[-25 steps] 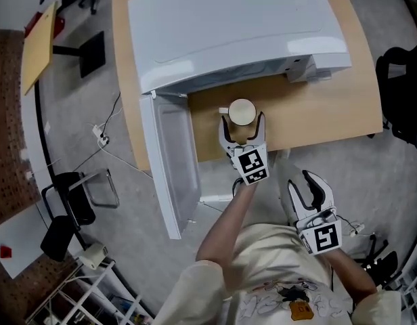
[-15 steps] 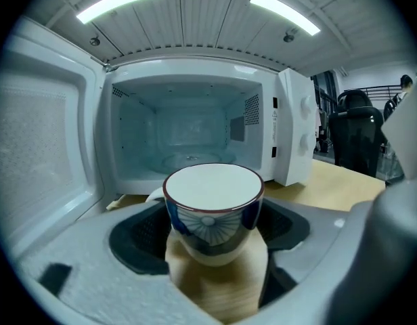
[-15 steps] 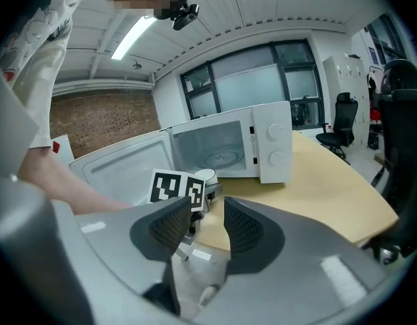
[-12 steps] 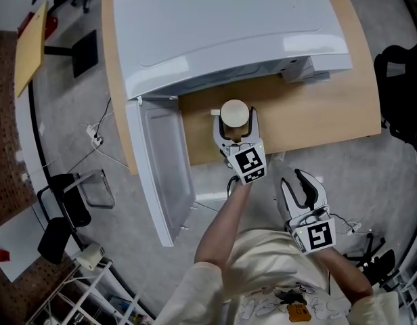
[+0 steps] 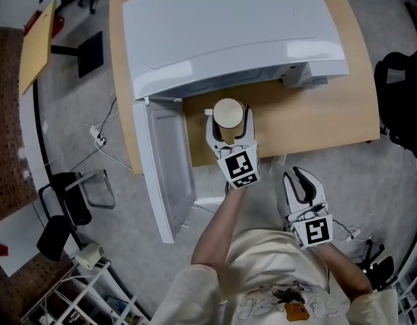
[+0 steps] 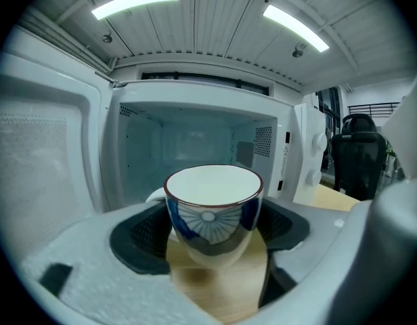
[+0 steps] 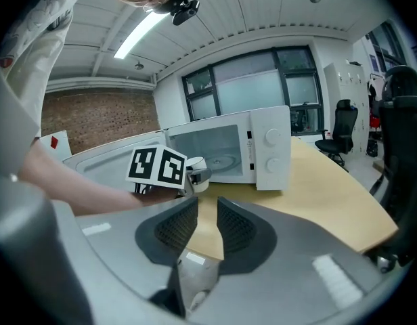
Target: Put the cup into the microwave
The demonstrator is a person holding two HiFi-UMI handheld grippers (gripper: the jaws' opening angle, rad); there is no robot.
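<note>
A white cup with a blue pattern and a dark red rim sits between the pads of my left gripper, which is shut on it and holds it just above the wooden table. It hangs in front of the white microwave, whose empty cavity lies straight ahead. The microwave door is swung open to the left. My right gripper hangs off the table's near edge. Its jaws are closing, a narrow gap remains, and nothing is between them.
A black office chair stands at the right of the table and another chair on the floor at the left. Cables run across the grey floor. The microwave's control panel is at the right of its cavity.
My left gripper's jaws have closed onto the cup and raised it off the table, drifting slightly left. The right gripper's jaws have narrowed and it has sunk a little.
</note>
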